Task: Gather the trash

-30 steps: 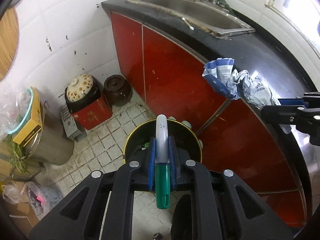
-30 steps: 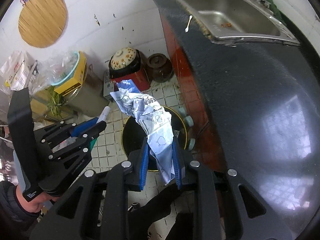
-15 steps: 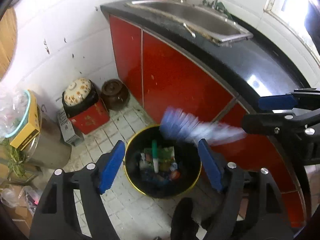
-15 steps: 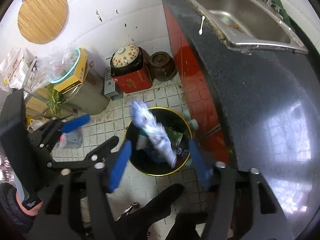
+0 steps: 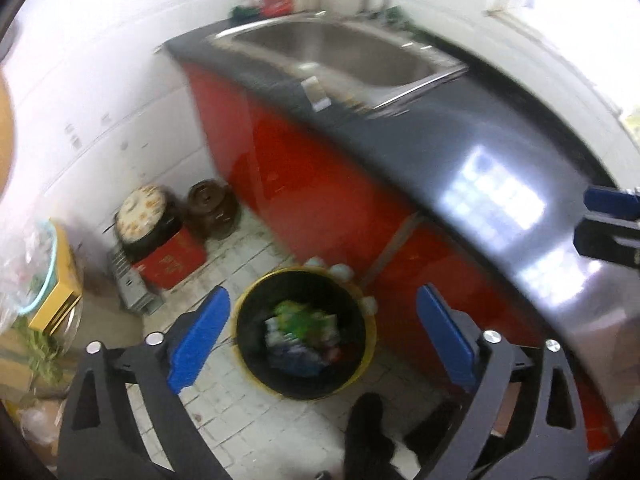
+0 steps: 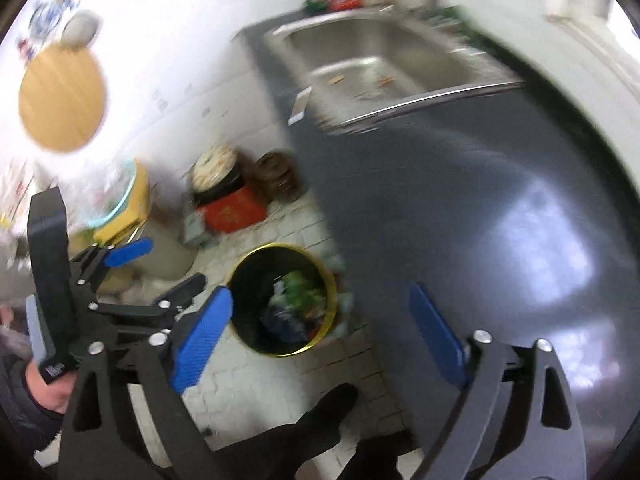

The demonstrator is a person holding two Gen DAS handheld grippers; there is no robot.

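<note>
Looking along my left gripper (image 5: pixel 322 338), I see its blue pads spread wide with nothing between them, and the bin (image 5: pixel 306 330) sits on the tiled floor directly below the gap, just beside the red cabinet (image 5: pixel 320 184). Trash (image 5: pixel 302 334) lies heaped inside the bin, green and blue scraps, though blur keeps me from naming any piece. Above the cabinet runs the dark counter (image 5: pixel 460 148) with the sink (image 5: pixel 352 56) set in it; a small pale object (image 5: pixel 316 92) rests on the counter's edge near the sink, too smeared for me to say whether it is rubbish. A lidded pot (image 5: pixel 146 216) and a brown jar (image 5: pixel 210 210) stand by the wall, well apart from the bin. From my right gripper (image 6: pixel 320 332), the pads are likewise parted and empty, with the bin (image 6: pixel 284 300) showing between them and the same colourful trash (image 6: pixel 296 308) in it. My left gripper (image 6: pixel 156 264) appears at the left of this view, released too. The counter (image 6: pixel 460 200) nearest me looks bare, while the sink (image 6: pixel 384 60) holds a few orange-brown flecks. I judge the haul so far is binned and both my hands are free; what may be left is that pale object near the sink and the bits in the basin.
</note>
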